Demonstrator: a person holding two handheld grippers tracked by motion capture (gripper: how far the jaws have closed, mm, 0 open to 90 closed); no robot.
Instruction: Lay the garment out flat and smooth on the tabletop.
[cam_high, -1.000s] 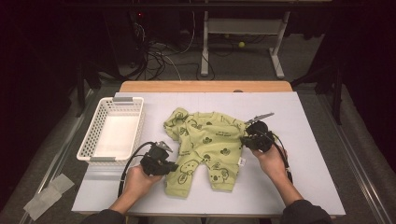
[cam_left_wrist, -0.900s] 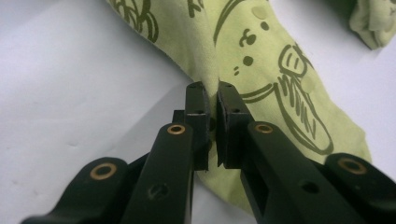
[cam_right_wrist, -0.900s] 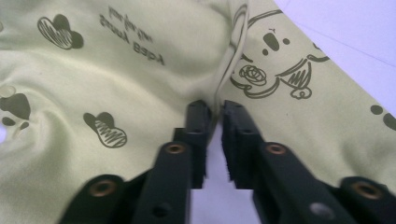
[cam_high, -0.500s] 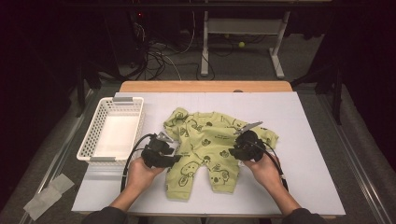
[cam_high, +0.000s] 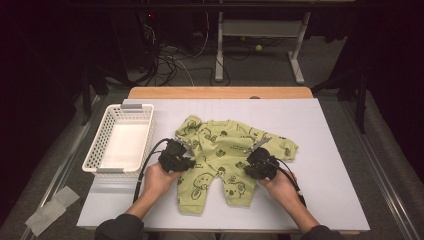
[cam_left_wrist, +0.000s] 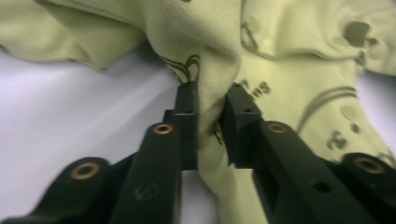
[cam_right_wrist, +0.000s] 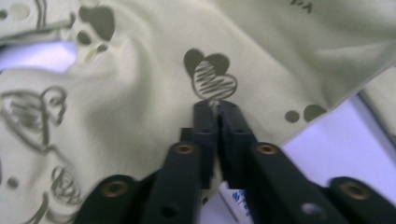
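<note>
A pale green baby suit (cam_high: 225, 145) with dark animal prints lies flat in the middle of the white table (cam_high: 325, 130). My left gripper (cam_high: 192, 161) is at the suit's left side near the waist. Its jaws have just been closing and now pinch a raised fold of the green cloth (cam_left_wrist: 210, 60); the left gripper (cam_left_wrist: 212, 93) is shut on it. My right gripper (cam_high: 248, 167) is at the suit's right side, and the right gripper (cam_right_wrist: 215, 106) is shut on a thin bit of cloth just below a heart print (cam_right_wrist: 212, 77). A white label (cam_right_wrist: 233, 200) peeks out under its jaws.
A white mesh basket (cam_high: 102, 150) stands empty at the table's left. The table has bare room to the right of the suit and along the far edge. Cables and desk legs stand on the floor beyond the table.
Both hands have come in toward the suit's middle: the left gripper moved away from the person onto the suit's side, the right gripper moved left and nearer. Both opened and closed again on cloth.
</note>
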